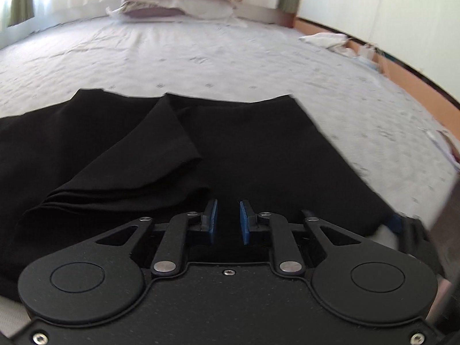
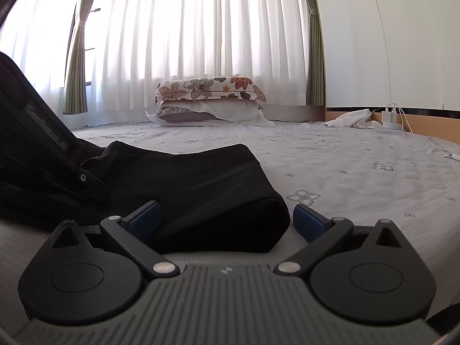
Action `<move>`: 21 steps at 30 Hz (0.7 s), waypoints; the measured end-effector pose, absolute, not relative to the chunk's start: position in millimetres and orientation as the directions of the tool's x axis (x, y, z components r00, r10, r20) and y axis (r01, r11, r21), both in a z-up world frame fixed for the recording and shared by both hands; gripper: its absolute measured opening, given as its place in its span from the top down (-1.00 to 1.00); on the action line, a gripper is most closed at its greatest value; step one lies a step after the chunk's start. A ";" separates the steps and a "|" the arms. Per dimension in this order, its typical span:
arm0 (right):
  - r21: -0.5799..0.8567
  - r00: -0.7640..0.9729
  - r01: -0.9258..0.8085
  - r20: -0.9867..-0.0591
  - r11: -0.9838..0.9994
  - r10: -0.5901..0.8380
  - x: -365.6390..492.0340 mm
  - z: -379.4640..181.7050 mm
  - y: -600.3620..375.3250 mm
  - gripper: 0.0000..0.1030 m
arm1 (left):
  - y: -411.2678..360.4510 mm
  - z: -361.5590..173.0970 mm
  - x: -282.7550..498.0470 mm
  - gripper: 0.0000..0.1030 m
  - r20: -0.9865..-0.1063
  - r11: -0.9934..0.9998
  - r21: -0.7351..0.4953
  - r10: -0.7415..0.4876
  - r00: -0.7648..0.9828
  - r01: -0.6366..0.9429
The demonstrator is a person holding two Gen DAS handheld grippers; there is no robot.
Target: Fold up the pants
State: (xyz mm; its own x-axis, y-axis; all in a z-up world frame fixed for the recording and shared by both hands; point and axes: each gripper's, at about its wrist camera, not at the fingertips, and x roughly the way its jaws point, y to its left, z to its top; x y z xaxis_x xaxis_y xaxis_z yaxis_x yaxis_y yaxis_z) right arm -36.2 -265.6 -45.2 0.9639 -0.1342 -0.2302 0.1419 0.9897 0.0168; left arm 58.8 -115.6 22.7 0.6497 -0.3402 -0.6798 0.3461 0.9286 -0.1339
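Black pants point(image 1: 235, 149) lie folded on the pale patterned bed sheet point(image 1: 230, 57), with a loose fold running across their left half. My left gripper point(image 1: 228, 220) sits low over their near edge. Its blue pads point(image 1: 213, 215) are almost together, with black cloth in the narrow gap. In the right wrist view the pants point(image 2: 201, 184) end in a thick rounded fold, and my right gripper point(image 2: 228, 220) is open wide around it. Neither of its pads point(image 2: 312, 221) presses the cloth. The left gripper's body point(image 2: 43, 143) leans onto the pants at the left.
Two stacked pillows point(image 2: 210, 100) lie at the head of the bed in front of white curtains point(image 2: 201, 28). A crumpled white cloth point(image 2: 350, 118) and a charger with cables point(image 2: 389, 116) sit at the right edge by the wall. Bare sheet point(image 2: 359, 172) stretches to the right of the pants.
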 end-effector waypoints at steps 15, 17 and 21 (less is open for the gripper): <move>0.020 0.966 0.139 -0.223 0.990 -0.131 -38.9 -47.1 -266.1 -1.00 | -4.8 58.5 146.8 0.73 -0.564 0.986 0.105 0.169 0.809 -0.133; 0.020 0.966 0.139 -0.223 0.990 -0.131 -38.8 -47.2 -266.1 -1.00 | 0.2 63.5 140.4 0.69 -0.552 0.989 0.085 0.146 0.821 -0.119; 0.019 0.966 0.140 -0.223 0.990 -0.132 -38.9 -47.4 -266.2 -1.00 | -21.9 63.5 109.3 0.68 -0.558 0.996 0.054 -0.032 0.829 0.075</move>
State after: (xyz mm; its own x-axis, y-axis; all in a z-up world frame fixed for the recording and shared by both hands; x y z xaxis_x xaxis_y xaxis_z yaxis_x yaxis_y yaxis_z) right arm -38.9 -266.2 -47.4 0.9659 -0.1318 -0.2227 0.1395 0.9900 0.0194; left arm 109.3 -21.9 63.5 0.8295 -0.0321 -0.5576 0.0748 0.9957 0.0539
